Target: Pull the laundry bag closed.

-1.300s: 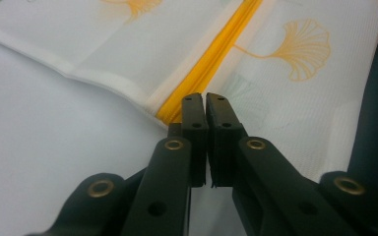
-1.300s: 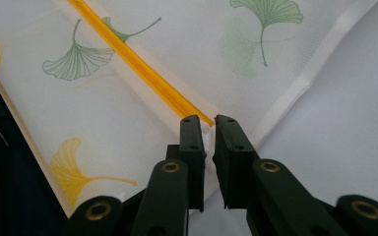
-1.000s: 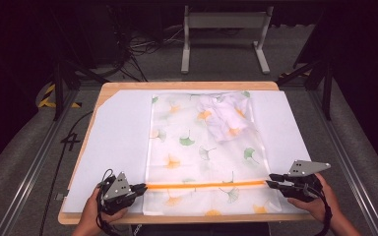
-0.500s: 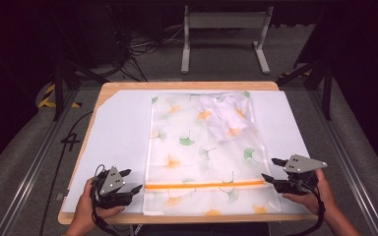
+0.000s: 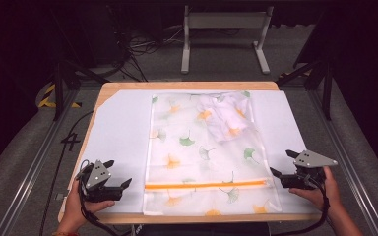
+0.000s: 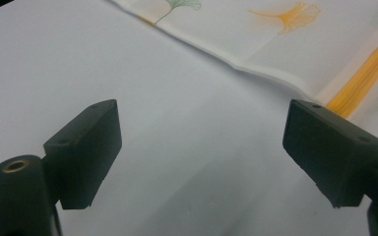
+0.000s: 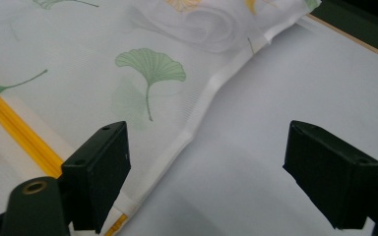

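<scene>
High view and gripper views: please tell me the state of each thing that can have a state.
Mesh bag: flat on the white sheet, orange zipper closed, folded garment inside.
Left gripper: jaws just opened, empty, beside the bag.
Right gripper: jaws just opened, empty, at the bag's edge.

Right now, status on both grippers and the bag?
Left gripper and right gripper just opened, nothing between jaws, off either side of the bag. Bag flat on white sheet, orange zipper near. Nothing in the way.
</scene>
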### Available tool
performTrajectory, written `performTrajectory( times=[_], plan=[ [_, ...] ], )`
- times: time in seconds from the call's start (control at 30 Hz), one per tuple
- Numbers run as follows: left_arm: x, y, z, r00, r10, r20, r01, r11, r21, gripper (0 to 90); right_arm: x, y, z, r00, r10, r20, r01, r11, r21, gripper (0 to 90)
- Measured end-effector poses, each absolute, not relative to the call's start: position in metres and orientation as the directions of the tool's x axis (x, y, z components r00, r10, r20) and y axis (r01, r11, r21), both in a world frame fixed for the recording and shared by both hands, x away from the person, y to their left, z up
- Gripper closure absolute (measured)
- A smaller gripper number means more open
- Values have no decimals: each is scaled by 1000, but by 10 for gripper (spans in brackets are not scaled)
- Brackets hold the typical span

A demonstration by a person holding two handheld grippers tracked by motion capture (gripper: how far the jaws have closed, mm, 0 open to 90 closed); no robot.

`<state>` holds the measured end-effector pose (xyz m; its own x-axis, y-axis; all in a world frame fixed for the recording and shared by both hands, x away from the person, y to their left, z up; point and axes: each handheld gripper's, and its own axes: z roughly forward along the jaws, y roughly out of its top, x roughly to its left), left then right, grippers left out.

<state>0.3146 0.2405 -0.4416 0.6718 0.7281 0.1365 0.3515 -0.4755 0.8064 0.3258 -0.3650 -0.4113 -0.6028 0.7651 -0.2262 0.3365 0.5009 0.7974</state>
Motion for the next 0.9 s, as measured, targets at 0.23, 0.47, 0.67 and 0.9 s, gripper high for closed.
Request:
performTrajectory(
  times=[0.23,0.47,0.67,0.9],
  plan=[
    [309,268,-447,630,772,84,368,-392,843,125,331,-379,-420,-547,811,-206,357,448,820,149],
    [303,279,-449,607,795,8,366,-288,885,112,323,-389,-434,-526,823,-215,375,451,810,142],
    [304,278,-452,609,793,-32,365,-244,899,109,320,-398,-434,-479,863,-162,388,374,842,140],
    [302,277,-453,612,790,-41,362,-233,902,110,320,-403,-434,-487,862,-139,383,354,853,140]
  ],
)
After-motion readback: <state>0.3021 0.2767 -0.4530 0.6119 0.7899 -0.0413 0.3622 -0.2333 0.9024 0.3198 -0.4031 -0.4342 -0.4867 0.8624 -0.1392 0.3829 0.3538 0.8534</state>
